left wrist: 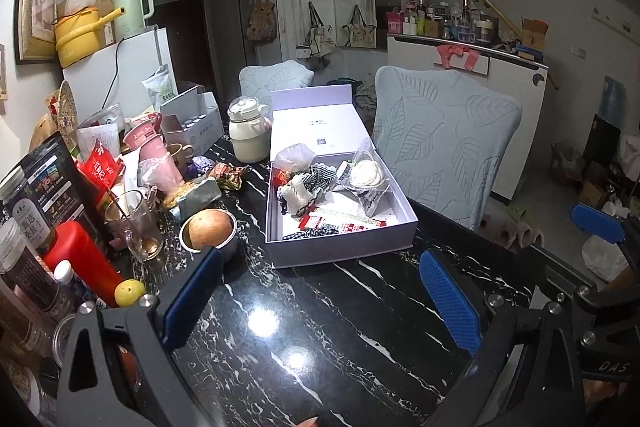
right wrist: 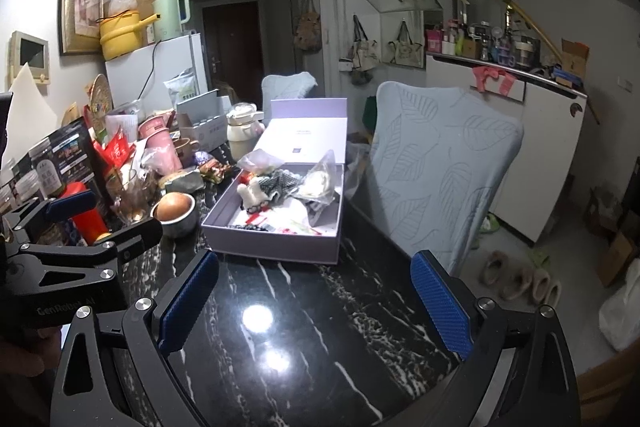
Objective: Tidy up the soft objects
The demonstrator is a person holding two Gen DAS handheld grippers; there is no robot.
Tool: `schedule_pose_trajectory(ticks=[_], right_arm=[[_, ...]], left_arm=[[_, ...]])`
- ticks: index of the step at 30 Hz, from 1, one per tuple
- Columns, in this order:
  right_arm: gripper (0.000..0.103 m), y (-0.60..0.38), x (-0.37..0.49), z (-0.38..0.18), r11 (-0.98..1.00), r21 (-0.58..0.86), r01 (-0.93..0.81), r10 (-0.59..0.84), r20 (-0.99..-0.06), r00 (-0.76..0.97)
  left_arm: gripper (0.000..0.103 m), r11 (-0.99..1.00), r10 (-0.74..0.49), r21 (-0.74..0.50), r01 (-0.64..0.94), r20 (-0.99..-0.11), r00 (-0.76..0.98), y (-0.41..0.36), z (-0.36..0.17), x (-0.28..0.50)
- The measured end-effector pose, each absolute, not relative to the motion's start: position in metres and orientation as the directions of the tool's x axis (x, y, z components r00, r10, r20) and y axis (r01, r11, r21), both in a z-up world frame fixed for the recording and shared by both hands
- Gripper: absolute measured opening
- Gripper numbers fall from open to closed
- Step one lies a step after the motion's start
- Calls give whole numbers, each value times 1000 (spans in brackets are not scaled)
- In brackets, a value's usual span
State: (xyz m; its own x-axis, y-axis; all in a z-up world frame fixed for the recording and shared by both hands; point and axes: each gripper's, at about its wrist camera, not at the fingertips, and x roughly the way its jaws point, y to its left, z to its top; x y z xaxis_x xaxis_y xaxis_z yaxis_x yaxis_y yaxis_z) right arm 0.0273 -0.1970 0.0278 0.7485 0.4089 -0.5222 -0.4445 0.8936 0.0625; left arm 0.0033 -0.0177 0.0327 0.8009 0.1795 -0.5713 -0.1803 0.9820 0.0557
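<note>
On the dark marble surface point(left wrist: 320, 327), the left claw point(left wrist: 320, 291) gapes wide and empty. Ahead, the lavender box point(left wrist: 340, 251) holds light, limp checked fabric point(left wrist: 316, 173); pinching a bunched fold should work. The right claw point(right wrist: 316, 297) is equally wide and empty.

Table point(left wrist: 320, 327) was black w/ white veins, box point(left wrist: 340, 251) lavender, chair cover point(left wrist: 448, 147) pale blue w/ leaf pattern, pads point(left wrist: 450, 301) blue.
</note>
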Motion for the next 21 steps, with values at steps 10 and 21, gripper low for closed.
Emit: schedule_pose_trajectory(ticks=[10, 21], right_arm=[[98, -197, 30, 28, 894, 60, -445, 406, -531, 744], [98, -195, 32, 25, 896, 59, -439, 399, -539, 742]], left_arm=[[100, 986, 158, 48, -161, -583, 797, -17, 30, 4], [101, 985, 170, 67, -161, -585, 793, -16, 28, 5]])
